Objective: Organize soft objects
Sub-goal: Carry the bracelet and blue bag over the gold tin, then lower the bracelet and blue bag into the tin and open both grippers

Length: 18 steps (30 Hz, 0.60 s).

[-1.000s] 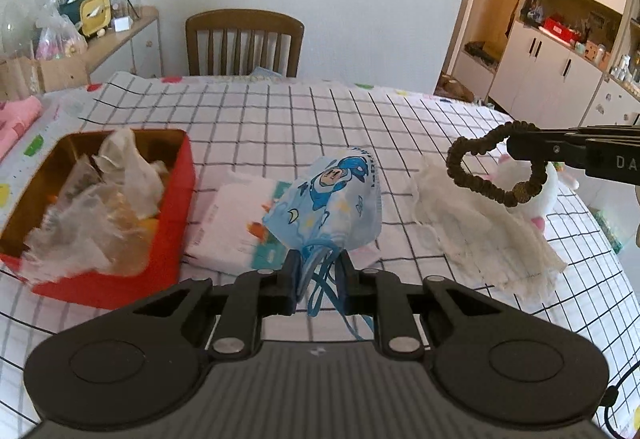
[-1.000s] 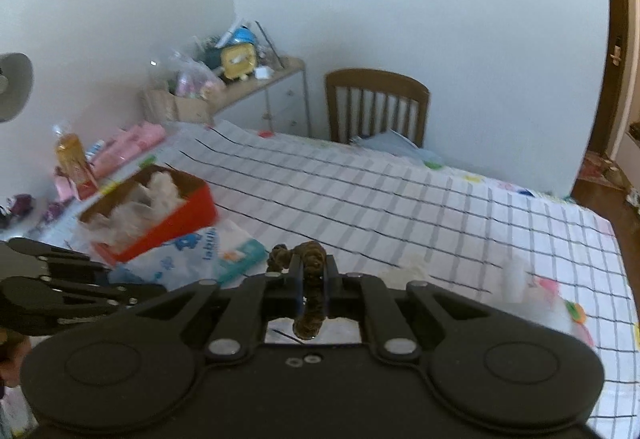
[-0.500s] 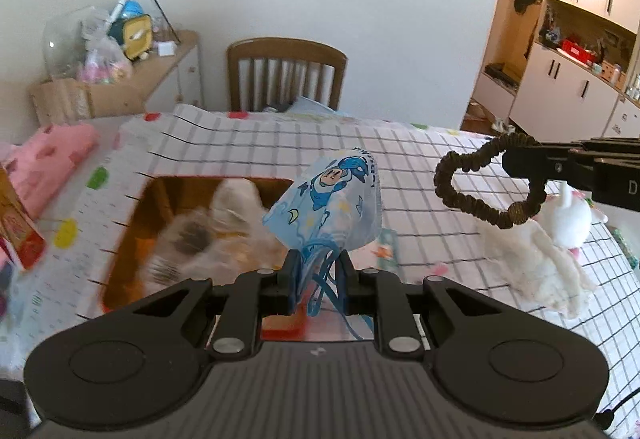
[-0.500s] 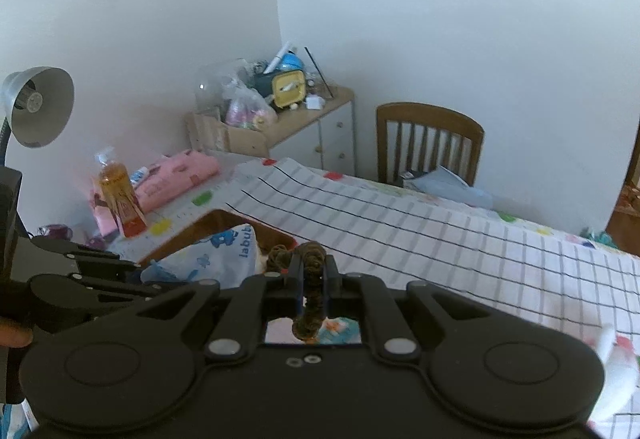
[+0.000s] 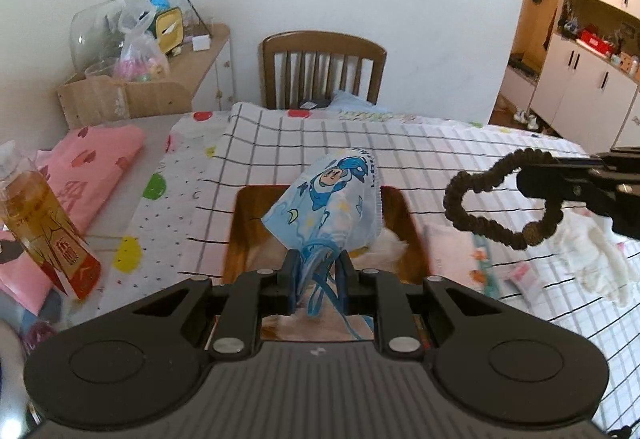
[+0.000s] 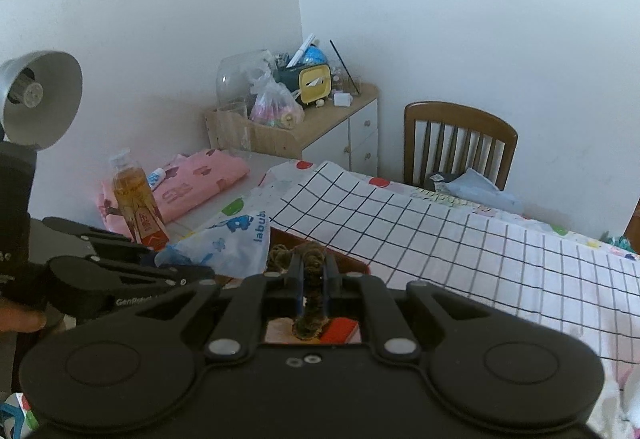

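My left gripper is shut on a blue cartoon face mask and holds it in the air above the red box, which has crumpled soft things inside. The mask also shows in the right wrist view. My right gripper is shut on a brown hair scrunchie, just right of the mask and above the box's right side. In the left wrist view the scrunchie hangs as a loop from the right gripper.
A white cloth and a tissue pack lie on the checked tablecloth to the right. A bottle of amber liquid and pink folded fabric are at the left. A wooden chair stands behind the table.
Both grippers have moved left with their loads, from above the tissue pack and cloth to above the red box. The bottle and pink fabric came into view.
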{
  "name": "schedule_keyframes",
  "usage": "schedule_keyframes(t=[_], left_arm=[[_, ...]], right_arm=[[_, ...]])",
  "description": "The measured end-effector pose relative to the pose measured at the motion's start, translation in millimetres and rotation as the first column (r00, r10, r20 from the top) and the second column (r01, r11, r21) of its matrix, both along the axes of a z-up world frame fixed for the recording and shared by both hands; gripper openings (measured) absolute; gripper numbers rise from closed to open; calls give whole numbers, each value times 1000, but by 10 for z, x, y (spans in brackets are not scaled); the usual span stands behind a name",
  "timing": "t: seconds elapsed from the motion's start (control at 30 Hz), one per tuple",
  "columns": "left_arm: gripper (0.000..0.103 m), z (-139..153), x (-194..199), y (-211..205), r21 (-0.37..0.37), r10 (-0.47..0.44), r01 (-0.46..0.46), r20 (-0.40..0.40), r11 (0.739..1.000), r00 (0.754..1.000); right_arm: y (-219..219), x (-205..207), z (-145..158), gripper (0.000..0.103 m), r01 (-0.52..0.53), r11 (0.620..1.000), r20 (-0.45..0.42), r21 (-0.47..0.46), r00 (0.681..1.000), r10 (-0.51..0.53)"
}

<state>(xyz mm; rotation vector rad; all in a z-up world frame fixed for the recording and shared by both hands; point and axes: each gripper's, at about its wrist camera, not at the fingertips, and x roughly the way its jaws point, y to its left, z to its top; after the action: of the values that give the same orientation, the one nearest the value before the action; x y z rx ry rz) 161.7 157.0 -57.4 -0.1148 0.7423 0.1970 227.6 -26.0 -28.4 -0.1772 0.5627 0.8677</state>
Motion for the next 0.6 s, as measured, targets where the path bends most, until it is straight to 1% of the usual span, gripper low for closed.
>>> schedule_keyframes(t=[0.27,0.4,0.6], left_arm=[[18,-184,269,278,17,-19,20,-50,1000,999],[18,-279,406,306,24,-44,46,-73,999,996],[18,-417,566,304,4,-66,67,-98,998,993]], right_arm=[[420,21,-287,8,22,996,-14,-85,1000,-23],[573,39,-433,8,26,991,-21,-129,999,-29],[719,100,-647,8,41,982,-25,-186,999,-47]])
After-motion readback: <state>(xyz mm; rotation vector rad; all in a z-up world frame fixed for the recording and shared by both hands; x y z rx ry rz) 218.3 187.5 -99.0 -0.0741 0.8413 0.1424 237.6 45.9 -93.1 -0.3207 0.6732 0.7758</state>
